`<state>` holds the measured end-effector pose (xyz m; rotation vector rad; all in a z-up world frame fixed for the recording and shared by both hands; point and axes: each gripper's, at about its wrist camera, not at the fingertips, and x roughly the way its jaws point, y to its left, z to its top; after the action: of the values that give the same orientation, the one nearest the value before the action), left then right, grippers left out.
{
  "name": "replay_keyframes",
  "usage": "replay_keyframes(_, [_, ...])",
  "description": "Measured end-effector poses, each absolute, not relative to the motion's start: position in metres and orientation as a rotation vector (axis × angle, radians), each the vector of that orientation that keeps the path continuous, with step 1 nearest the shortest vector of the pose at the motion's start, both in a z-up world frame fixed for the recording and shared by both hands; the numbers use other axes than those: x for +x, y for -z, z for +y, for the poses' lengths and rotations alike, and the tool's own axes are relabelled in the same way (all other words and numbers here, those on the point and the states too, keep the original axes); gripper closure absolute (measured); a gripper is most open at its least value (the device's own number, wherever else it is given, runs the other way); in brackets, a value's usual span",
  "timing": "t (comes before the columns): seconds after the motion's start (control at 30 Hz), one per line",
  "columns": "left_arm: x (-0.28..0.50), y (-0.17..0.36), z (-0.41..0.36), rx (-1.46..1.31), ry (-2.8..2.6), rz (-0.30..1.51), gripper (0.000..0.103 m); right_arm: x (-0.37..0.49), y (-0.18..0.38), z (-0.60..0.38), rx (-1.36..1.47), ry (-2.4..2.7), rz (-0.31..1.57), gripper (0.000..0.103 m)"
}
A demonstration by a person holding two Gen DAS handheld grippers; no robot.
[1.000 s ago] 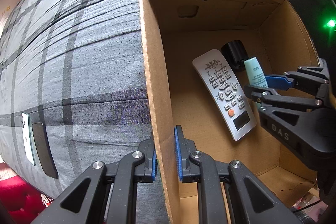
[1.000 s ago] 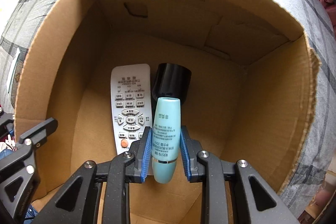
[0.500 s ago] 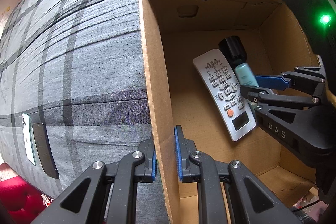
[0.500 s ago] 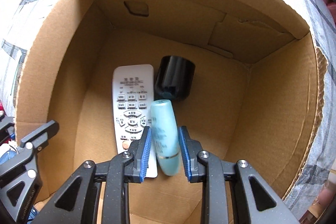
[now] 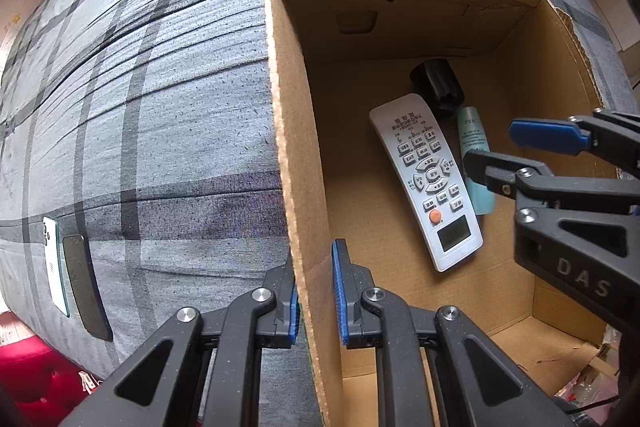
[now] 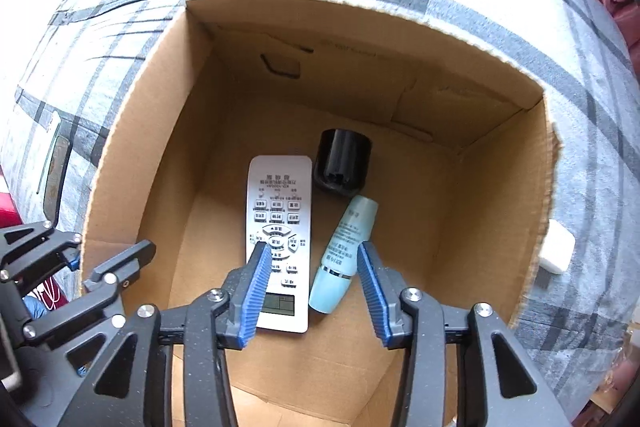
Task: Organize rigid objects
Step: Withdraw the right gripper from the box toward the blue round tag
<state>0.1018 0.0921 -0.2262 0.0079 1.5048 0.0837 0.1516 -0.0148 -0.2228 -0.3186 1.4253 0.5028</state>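
Observation:
A cardboard box (image 5: 296,155) (image 6: 132,163) stands open on a grey plaid bed. On its floor lie a white remote (image 5: 430,183) (image 6: 280,227), a black cylinder (image 5: 438,85) (image 6: 342,163) and a light blue tube (image 5: 476,143) (image 6: 346,251). My left gripper (image 5: 314,291) is shut on the box's left wall. My right gripper (image 6: 312,291) is open and empty above the tube; it also shows in the left wrist view (image 5: 516,151).
Two phones (image 5: 74,271) lie on the bedspread left of the box; they also show in the right wrist view (image 6: 54,167). A small white object (image 6: 558,251) lies on the bed right of the box. Red fabric (image 5: 36,367) shows at the bed's near edge.
My right gripper has opened, let go of the light blue tube and lifted back. The tube now lies on the box floor beside the remote. My left gripper has held still.

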Motion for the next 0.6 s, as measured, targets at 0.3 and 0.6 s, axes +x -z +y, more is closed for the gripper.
replay_keyframes(0.3, [0.101,0.224,0.090,0.010,-0.088,1.500,0.088,0.148,0.184,-0.026,-0.275,-0.504,1.356,0.021])
replay_keyframes(0.6, [0.101,0.223,0.089,0.004,-0.091,1.500,0.088,0.141,0.153,-0.040,-0.232,-0.465,1.298,0.001])
